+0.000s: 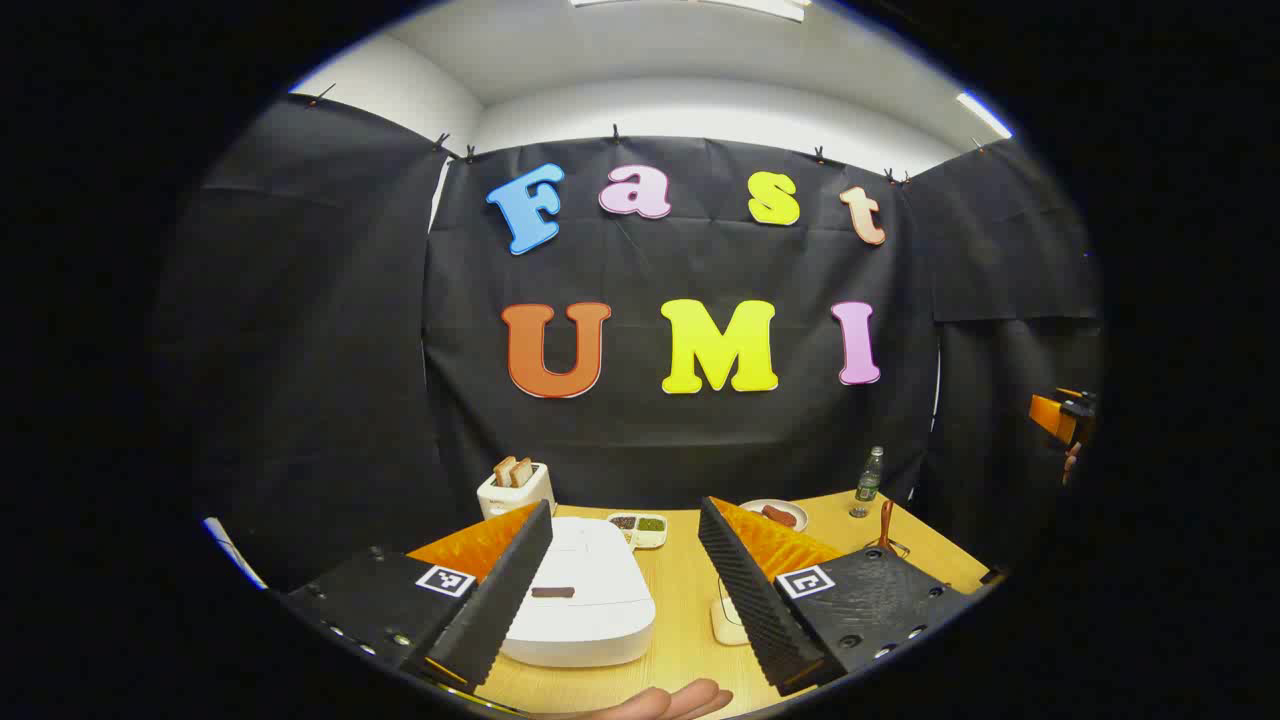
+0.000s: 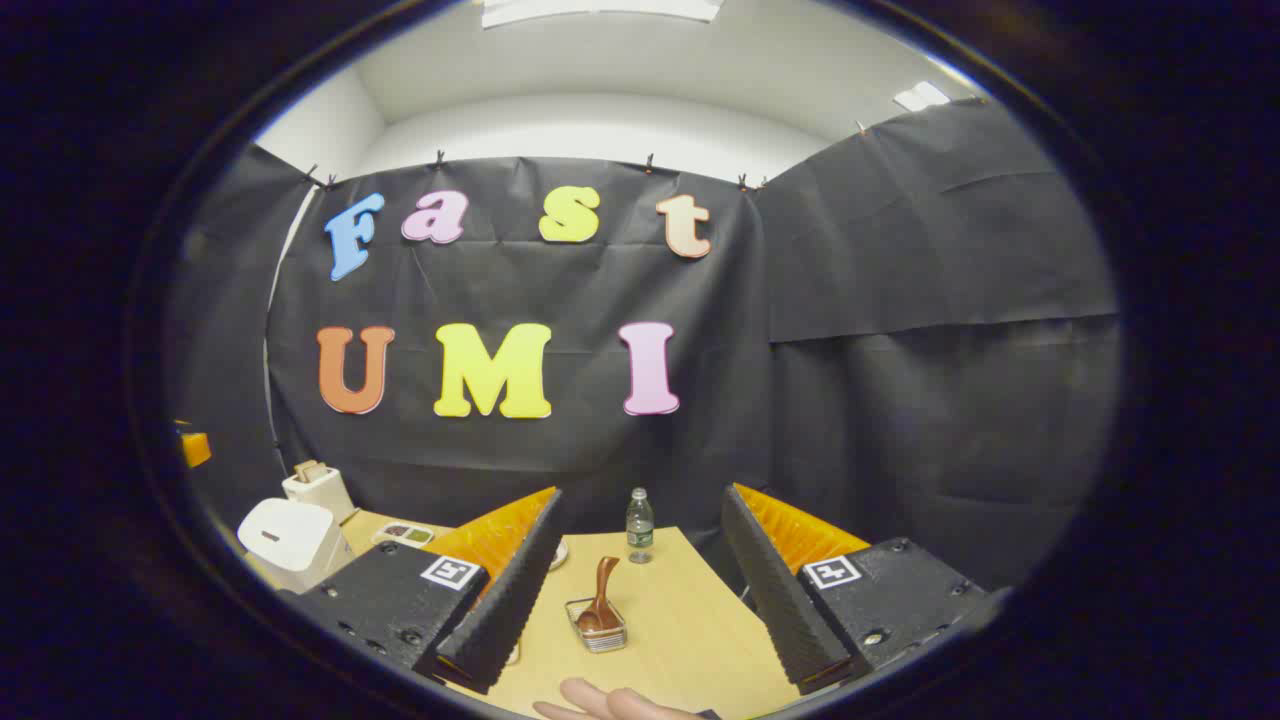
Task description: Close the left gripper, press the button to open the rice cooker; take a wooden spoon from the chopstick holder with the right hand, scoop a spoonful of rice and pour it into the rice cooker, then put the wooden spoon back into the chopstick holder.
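Wood: a wooden spoon (image 2: pixel 603 593), judged light, stiff and smooth, is stood in the wire chopstick holder (image 2: pixel 597 635) mid-tabletop; its upright handle is best gripped. Rice cooker (image 1: pixel 582 595) sits lidded. Left gripper (image 1: pixel 620 590) and right gripper (image 2: pixel 640 590) are held agape, empty.

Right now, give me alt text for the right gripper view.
The open right hand-held gripper hovers above a wooden table, aimed at a wooden spoon standing in a wire chopstick holder. A water bottle stands behind; the closed white rice cooker sits far left.
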Action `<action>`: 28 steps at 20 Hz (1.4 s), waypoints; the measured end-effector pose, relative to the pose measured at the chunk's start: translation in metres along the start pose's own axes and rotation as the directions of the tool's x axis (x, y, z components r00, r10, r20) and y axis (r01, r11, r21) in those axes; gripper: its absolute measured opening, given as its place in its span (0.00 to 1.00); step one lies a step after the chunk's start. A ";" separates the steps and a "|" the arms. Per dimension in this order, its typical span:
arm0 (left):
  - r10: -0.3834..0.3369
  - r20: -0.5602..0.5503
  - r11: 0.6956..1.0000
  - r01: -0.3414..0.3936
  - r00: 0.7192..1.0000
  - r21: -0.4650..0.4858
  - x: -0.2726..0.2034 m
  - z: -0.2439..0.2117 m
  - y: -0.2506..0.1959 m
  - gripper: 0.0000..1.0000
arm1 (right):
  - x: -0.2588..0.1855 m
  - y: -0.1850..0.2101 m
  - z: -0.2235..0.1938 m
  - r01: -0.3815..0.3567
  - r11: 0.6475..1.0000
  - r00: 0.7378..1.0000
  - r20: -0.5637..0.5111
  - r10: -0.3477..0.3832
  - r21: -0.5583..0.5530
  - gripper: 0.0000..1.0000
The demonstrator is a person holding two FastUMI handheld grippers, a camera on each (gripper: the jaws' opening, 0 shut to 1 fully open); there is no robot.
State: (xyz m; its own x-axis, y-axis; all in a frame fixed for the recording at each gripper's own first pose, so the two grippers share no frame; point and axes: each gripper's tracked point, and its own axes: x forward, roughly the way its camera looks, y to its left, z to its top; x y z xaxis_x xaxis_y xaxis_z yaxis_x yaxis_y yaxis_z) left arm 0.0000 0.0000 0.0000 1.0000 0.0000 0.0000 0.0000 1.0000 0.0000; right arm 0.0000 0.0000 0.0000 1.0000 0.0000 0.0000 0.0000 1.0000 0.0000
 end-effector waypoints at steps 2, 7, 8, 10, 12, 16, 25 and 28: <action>0.004 0.015 1.000 -0.004 1.000 0.001 0.002 0.002 0.002 0.94 | 0.001 -0.001 -0.004 -0.007 1.000 1.000 -0.010 0.008 0.005 1.00; -0.020 -0.001 0.999 0.020 1.000 -0.037 0.005 -0.009 -0.002 0.94 | 0.008 -0.007 -0.017 0.006 1.000 1.000 -0.023 -0.006 -0.003 1.00; -0.014 -0.001 0.999 0.014 1.000 -0.035 0.007 -0.009 0.001 0.94 | 0.009 -0.007 -0.018 0.006 1.000 1.000 -0.021 -0.006 -0.006 1.00; 0.007 0.005 1.000 -0.007 1.000 -0.029 0.010 -0.007 0.009 0.94 | 0.010 -0.009 -0.020 0.005 1.000 1.000 -0.026 -0.005 -0.011 1.00; 0.006 0.018 1.000 -0.005 1.000 -0.030 0.019 -0.008 0.012 0.94 | 0.010 -0.010 -0.021 0.000 1.000 1.000 -0.020 0.000 -0.006 1.00; -0.001 0.002 1.000 0.001 1.000 0.007 0.037 -0.024 0.025 0.56 | 0.009 -0.004 -0.037 -0.021 1.000 0.999 -0.043 0.021 -0.003 1.00; 0.061 -0.157 0.998 -0.066 0.986 -0.021 0.063 -0.079 0.053 0.22 | 0.024 0.005 -0.049 -0.042 0.998 0.999 -0.008 0.042 -0.035 1.00; 0.069 -0.198 0.998 -0.067 0.978 0.018 0.072 -0.096 0.054 0.05 | 0.035 0.004 -0.064 -0.045 0.998 0.999 -0.027 0.044 -0.039 1.00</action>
State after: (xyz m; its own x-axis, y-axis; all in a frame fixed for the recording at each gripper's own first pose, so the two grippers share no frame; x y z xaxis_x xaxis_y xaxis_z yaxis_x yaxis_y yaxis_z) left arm 0.0717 0.0539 -0.0956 0.9778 0.0689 -0.1977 -0.0666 0.9976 0.0184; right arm 0.0353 0.0037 -0.0636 0.9987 0.0435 -0.0272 -0.0446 0.9982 -0.0392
